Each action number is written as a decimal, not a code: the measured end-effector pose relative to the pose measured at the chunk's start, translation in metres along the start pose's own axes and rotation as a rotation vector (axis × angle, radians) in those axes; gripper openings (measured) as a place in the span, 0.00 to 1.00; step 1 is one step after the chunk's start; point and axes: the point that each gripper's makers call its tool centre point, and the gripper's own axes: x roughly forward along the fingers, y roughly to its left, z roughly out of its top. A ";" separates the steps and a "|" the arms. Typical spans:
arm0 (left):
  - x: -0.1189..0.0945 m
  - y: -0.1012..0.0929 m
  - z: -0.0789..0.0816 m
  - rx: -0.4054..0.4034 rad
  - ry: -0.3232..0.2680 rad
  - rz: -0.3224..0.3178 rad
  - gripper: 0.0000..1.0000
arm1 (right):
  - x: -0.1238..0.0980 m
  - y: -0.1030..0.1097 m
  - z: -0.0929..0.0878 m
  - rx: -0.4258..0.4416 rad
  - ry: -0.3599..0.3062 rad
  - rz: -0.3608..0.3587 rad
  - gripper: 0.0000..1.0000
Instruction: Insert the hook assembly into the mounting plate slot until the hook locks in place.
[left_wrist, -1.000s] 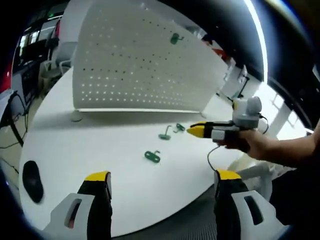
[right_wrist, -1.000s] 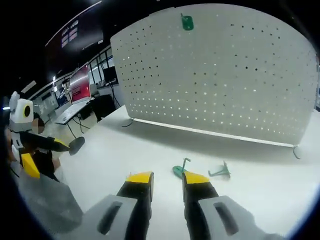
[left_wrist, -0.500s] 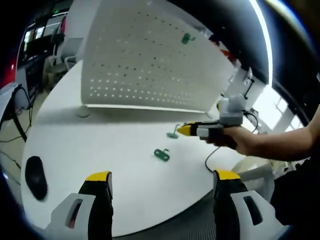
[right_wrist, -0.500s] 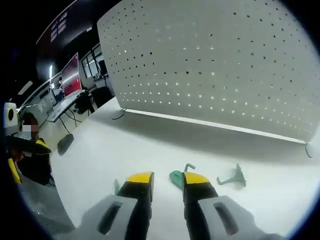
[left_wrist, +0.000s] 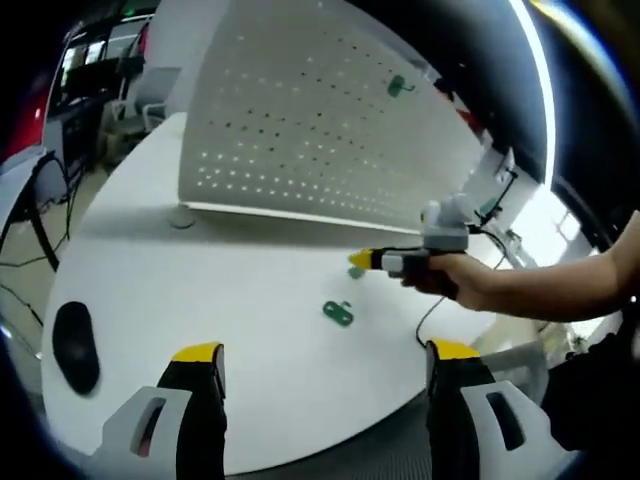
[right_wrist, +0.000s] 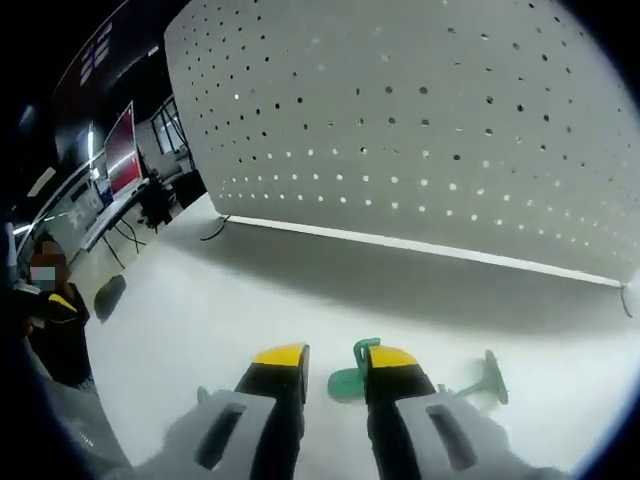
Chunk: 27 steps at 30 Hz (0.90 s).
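No legible text or labels.

My left gripper (left_wrist: 317, 365) and right gripper (right_wrist: 334, 362) had grey bodies, black fingers and yellow tips; my forearm (left_wrist: 560, 295) was without sleeve.

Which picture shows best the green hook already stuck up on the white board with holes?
The left gripper view: the hung hook is clear near the top of the board. The right gripper view sits close to the board, with that high part out of frame.

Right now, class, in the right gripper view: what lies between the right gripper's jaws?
A green hook lies on the white table, showing in the gap between the right gripper's jaws.
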 end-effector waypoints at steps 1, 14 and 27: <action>0.000 0.000 0.000 0.000 0.002 0.001 0.83 | 0.002 0.000 0.002 0.001 0.000 -0.004 0.19; -0.003 0.004 -0.002 -0.008 0.001 0.021 0.84 | 0.009 -0.002 0.014 -0.043 0.016 -0.016 0.00; -0.004 -0.005 0.010 0.019 -0.026 0.017 0.85 | -0.026 0.000 0.054 -0.050 -0.133 -0.028 0.00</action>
